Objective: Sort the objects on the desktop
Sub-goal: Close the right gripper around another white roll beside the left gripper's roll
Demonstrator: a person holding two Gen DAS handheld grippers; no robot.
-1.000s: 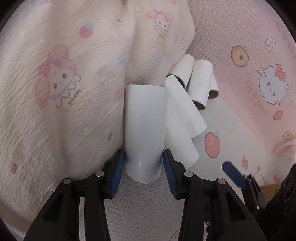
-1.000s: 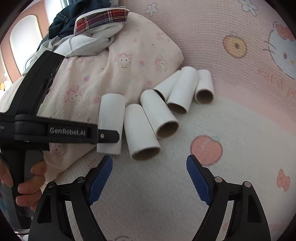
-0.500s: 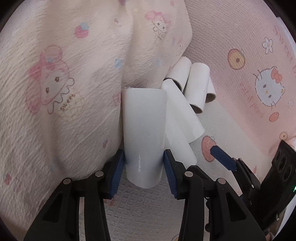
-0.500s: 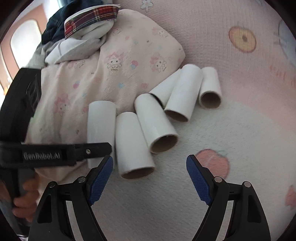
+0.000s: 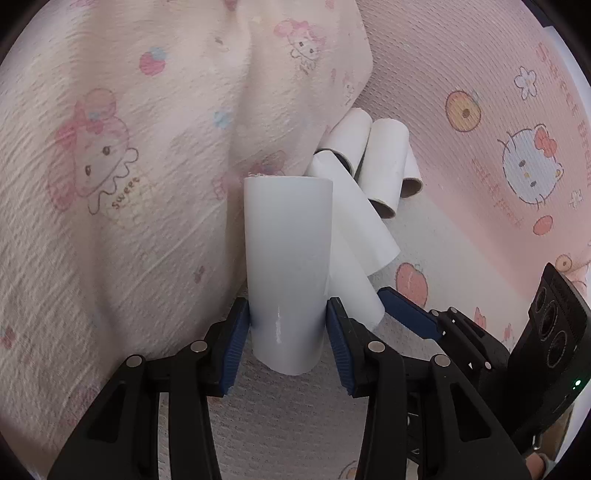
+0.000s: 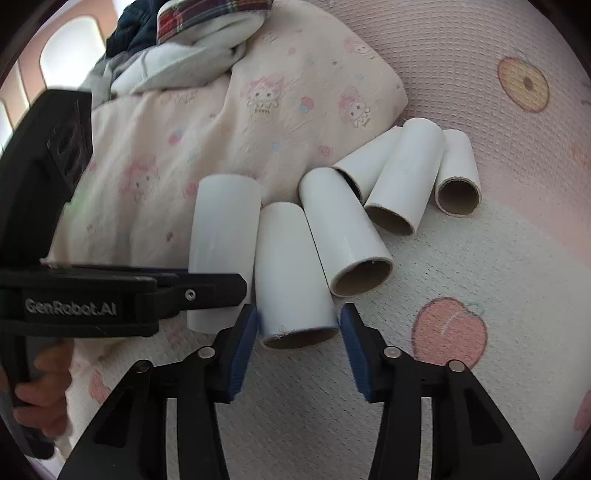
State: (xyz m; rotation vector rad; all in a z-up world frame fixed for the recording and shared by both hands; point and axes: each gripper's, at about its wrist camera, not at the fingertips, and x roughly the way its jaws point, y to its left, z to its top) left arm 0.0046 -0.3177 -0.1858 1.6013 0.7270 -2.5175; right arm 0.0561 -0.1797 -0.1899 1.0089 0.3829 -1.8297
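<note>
L hand-held gripper (image 5: 288, 328) pinching leftmost roll (image 5: 286, 258); R hand-held gripper (image 6: 299, 332) spread astride next roll (image 6: 291, 273), pads not yet touching—likely grasp step, needs closing squarely, then lift.

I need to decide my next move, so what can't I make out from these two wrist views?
- Left wrist view: the near end of the second white cardboard tube is hidden behind the left gripper and the white tube it clamps.
- Right wrist view: the right gripper pads straddle that second tube; contact is blurred.
- Right wrist view: the crumpled plaid-trimmed clothes are cut off by the top edge.
</note>
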